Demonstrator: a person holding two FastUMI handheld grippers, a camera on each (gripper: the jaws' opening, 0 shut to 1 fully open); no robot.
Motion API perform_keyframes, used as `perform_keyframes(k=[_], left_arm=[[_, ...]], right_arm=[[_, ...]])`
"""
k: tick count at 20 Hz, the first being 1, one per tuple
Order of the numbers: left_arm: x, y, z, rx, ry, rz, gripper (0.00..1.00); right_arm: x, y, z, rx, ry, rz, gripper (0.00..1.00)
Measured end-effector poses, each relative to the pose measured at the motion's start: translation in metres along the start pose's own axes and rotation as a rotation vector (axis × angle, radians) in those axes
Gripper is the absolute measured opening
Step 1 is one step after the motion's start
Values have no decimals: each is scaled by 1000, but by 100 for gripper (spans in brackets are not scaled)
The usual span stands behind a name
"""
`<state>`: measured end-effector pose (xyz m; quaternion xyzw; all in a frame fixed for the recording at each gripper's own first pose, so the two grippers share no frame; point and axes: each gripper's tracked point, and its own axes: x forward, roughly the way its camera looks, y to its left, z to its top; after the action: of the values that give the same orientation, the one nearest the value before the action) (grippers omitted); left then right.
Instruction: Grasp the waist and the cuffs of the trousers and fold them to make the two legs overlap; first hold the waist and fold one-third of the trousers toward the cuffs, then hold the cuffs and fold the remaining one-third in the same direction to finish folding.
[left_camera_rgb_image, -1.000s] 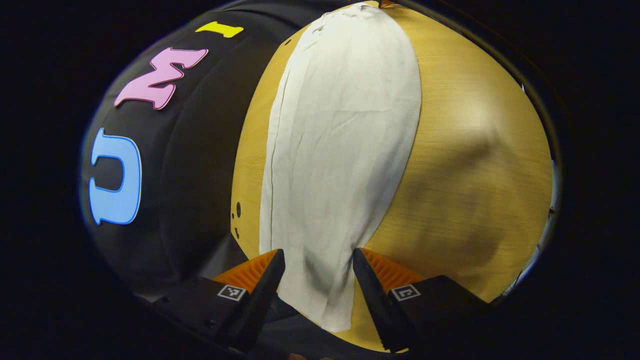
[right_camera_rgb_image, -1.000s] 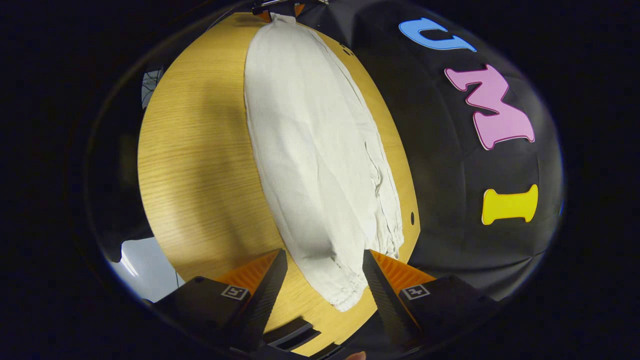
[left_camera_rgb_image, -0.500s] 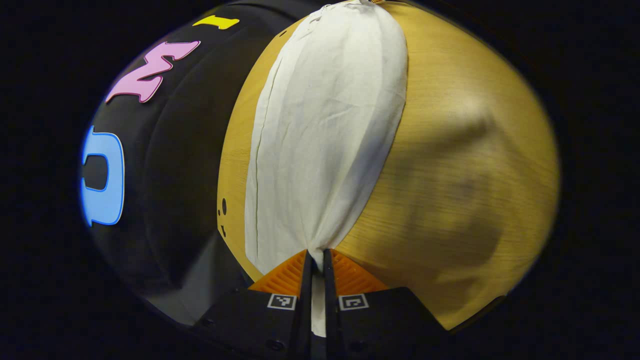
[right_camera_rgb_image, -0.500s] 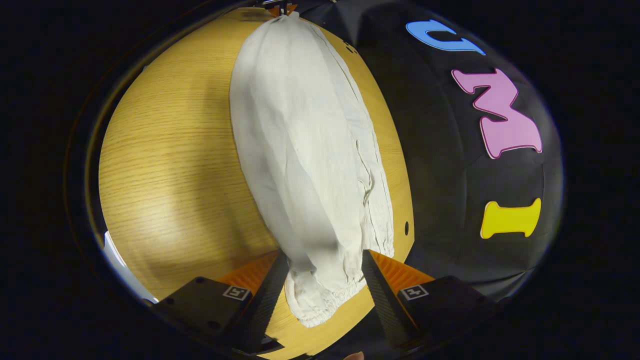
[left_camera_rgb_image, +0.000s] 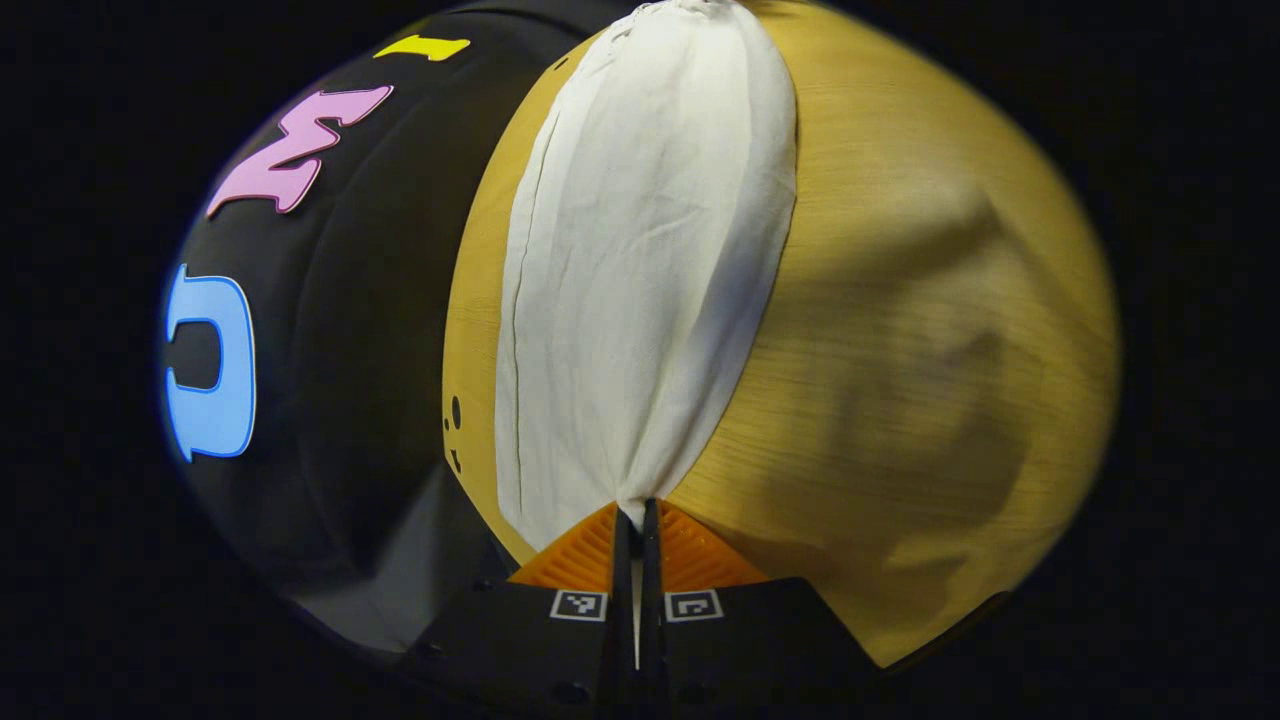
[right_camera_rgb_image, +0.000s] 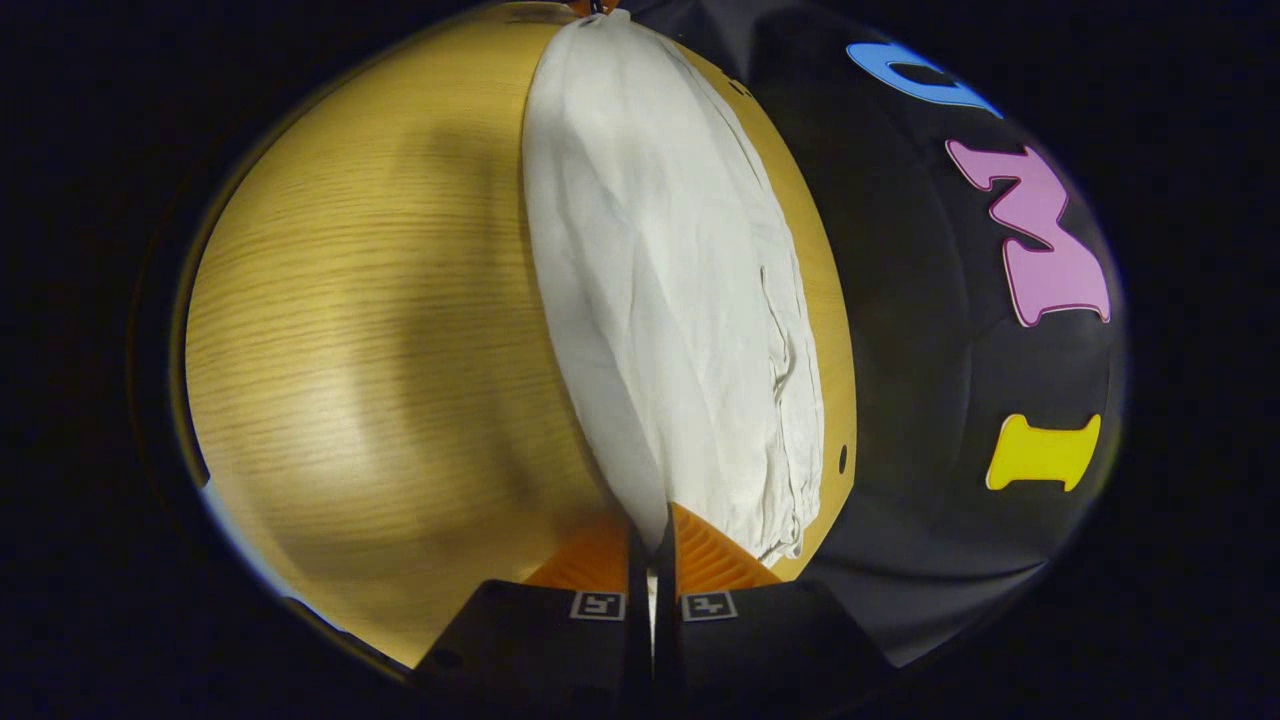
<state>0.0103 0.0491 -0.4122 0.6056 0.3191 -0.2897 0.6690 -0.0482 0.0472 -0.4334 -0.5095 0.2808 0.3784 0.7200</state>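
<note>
The trousers (left_camera_rgb_image: 645, 270) lie lengthwise on the wooden table (left_camera_rgb_image: 920, 330), a long pale strip running from each gripper to the far end of its view. In the left gripper view, the left gripper (left_camera_rgb_image: 636, 520) has its fingers pressed together on the near end of the cloth, which gathers into a point between them. In the right gripper view, the right gripper (right_camera_rgb_image: 652, 545) likewise pinches the trousers (right_camera_rgb_image: 670, 290) at the near end, with folds bunched along their right edge, near the table (right_camera_rgb_image: 380, 330) edge
</note>
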Motion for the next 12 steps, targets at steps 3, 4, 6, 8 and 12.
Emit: perform_keyframes(k=[3, 4, 6, 8, 12], left_arm=[[-3, 3, 4, -129, 7, 7, 6], [-5, 7, 8, -158, 2, 21, 6], [-13, 21, 9, -200, -9, 53, 5], [-16, 32, 11, -243, -19, 68, 5], [-24, 62, 19, -341, -36, 89, 5]], right_arm=[[-9, -21, 5, 18, -15, -64, 5], [-13, -33, 9, 14, -27, -102, 5], [-20, -54, 16, 35, -52, -159, 5], [-25, -76, 19, 79, -61, -201, 5], [-25, -120, 26, 147, -67, -275, 5]])
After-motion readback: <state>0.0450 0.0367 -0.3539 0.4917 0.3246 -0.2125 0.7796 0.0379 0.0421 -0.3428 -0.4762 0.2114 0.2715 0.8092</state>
